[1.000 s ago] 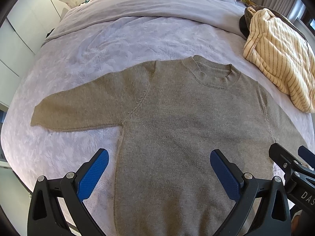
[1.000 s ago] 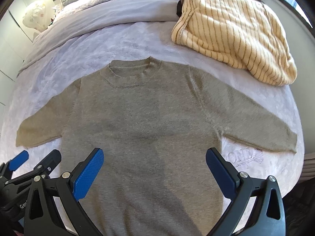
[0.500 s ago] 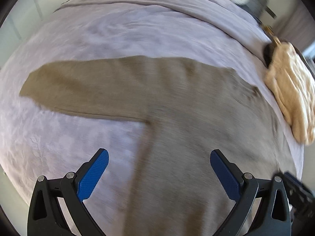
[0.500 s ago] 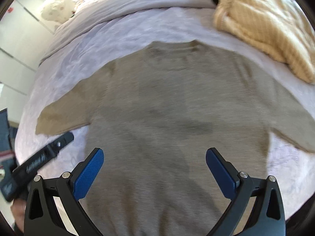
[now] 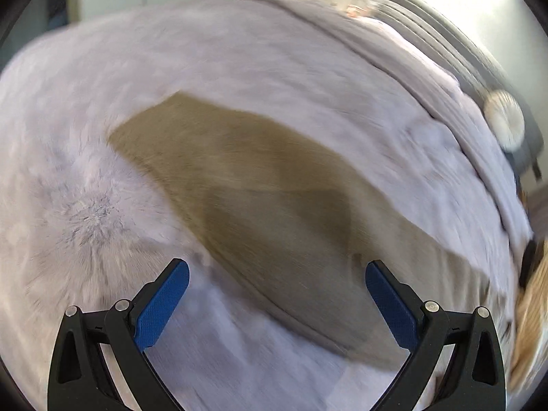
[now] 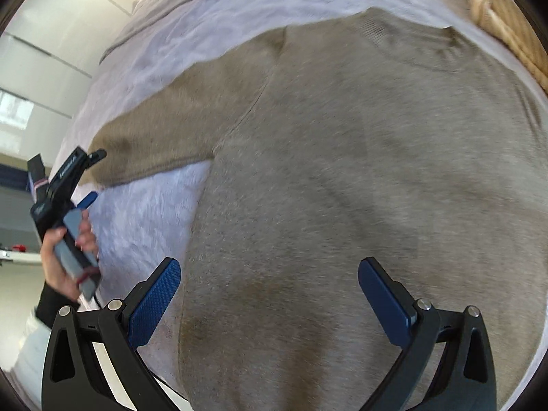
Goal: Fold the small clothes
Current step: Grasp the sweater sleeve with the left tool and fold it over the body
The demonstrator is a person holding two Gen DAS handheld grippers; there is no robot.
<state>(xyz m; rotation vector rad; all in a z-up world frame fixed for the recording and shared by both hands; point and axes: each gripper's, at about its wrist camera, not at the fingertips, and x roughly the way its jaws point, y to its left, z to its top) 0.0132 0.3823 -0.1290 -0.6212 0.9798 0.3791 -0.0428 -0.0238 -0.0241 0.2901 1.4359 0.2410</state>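
Olive-brown knit, a sweater [image 6: 359, 171], lies flat on the lavender bedspread [image 5: 239, 51] of the bed, front up, its ribbed collar toward the far edge of my right-hand view. My right gripper [image 6: 270, 298] hangs above the lower body of the sweater with its jaws spread wide and nothing between the blue pads [image 6: 154, 304]; the left pad sits over bare bedspread just beside the garment's side edge, the right pad over the knit itself. My left gripper [image 5: 277, 301] is off to the side above the sweater's left sleeve [image 5: 239, 178], which stretches out straight across the bedspread; its jaws are spread wide too and grip nothing. That view is smeared with motion blur, so fine detail is lost. From the right camera I can see my left hand [image 6: 65, 257] wrapped around the left gripper's handle, near the cuff end of the sleeve. A cream striped garment [image 6: 507, 24] lies bunched near the collar.
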